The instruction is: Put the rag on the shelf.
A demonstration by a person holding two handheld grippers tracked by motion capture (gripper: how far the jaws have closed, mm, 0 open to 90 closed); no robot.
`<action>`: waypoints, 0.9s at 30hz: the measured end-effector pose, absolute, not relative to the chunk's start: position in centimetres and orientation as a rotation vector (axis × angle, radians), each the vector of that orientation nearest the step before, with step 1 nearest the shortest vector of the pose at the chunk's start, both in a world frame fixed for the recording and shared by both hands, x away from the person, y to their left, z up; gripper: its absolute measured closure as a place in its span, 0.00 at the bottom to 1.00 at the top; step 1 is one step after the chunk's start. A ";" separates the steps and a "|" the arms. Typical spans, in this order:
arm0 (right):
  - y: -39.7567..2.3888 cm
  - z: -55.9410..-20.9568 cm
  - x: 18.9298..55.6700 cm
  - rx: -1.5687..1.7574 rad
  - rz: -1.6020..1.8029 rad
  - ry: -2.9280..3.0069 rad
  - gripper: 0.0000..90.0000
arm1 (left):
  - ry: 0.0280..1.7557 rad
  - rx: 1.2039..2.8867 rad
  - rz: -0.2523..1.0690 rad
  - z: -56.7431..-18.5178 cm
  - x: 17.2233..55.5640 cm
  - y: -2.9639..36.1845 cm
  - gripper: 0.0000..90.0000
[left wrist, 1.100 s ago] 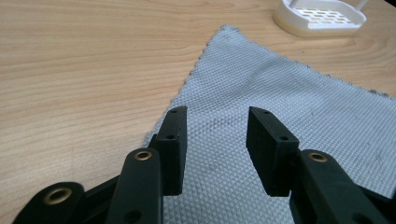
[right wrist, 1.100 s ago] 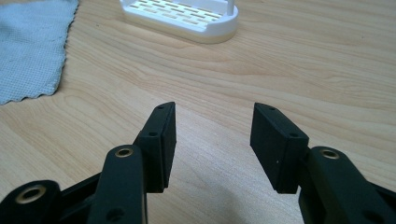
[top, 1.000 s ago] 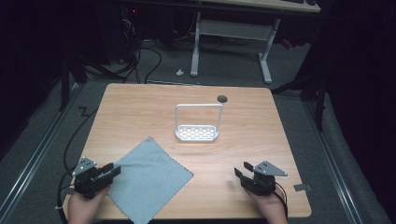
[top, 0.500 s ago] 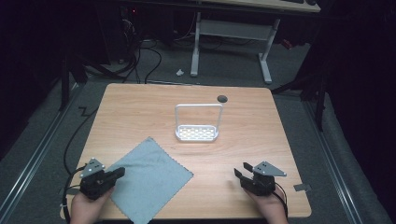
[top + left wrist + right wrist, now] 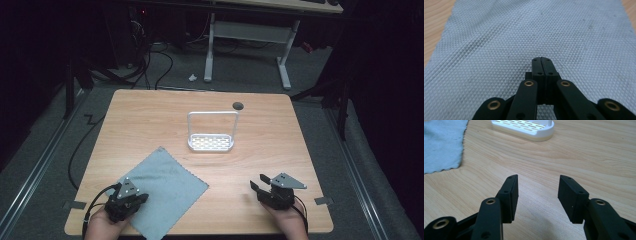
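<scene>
Left gripper (image 5: 131, 200) low at the near-left corner of the table (image 5: 280, 135), held in the left hand (image 5: 102, 226), which enters from the near edge. Jaws pressed together, tips meeting, no gap in the left gripper view. Right gripper (image 5: 261, 187) near the near-right corner of the table, held in the right hand (image 5: 287, 222). Jaws spread wide apart, nothing between them, angled toward the table's middle.

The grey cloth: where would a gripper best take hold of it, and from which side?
Probably the cloth's right corner, approached from the right along the table. The cloth lies flat, so only an edge or corner gives the jaws something to pinch, and the open right gripper already faces it.
</scene>
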State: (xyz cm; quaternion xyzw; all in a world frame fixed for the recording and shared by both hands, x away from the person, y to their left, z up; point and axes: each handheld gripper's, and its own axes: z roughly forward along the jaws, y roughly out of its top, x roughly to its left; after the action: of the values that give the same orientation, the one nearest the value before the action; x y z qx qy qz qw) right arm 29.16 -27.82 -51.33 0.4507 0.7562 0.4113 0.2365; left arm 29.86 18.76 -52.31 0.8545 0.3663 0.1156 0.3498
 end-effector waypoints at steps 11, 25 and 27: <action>-27.2 -51.6 29.4 1.226 1.114 2.098 0.58 | 0.784 2.180 0.187 -52.6 29.6 12.6 0.96; -22.8 -51.5 29.4 1.076 1.162 2.236 0.79 | 1.045 1.992 0.308 -52.1 29.9 20.5 0.88; -21.6 -51.3 29.5 1.039 1.175 2.280 0.91 | 1.057 1.988 0.321 -52.1 29.7 20.9 0.88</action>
State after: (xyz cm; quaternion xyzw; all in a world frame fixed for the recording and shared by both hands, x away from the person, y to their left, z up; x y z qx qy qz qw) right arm 29.46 -21.61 -51.33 0.3689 0.8094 0.4173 0.1859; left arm 29.70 20.89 -52.10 0.7933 0.4217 0.1280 0.4200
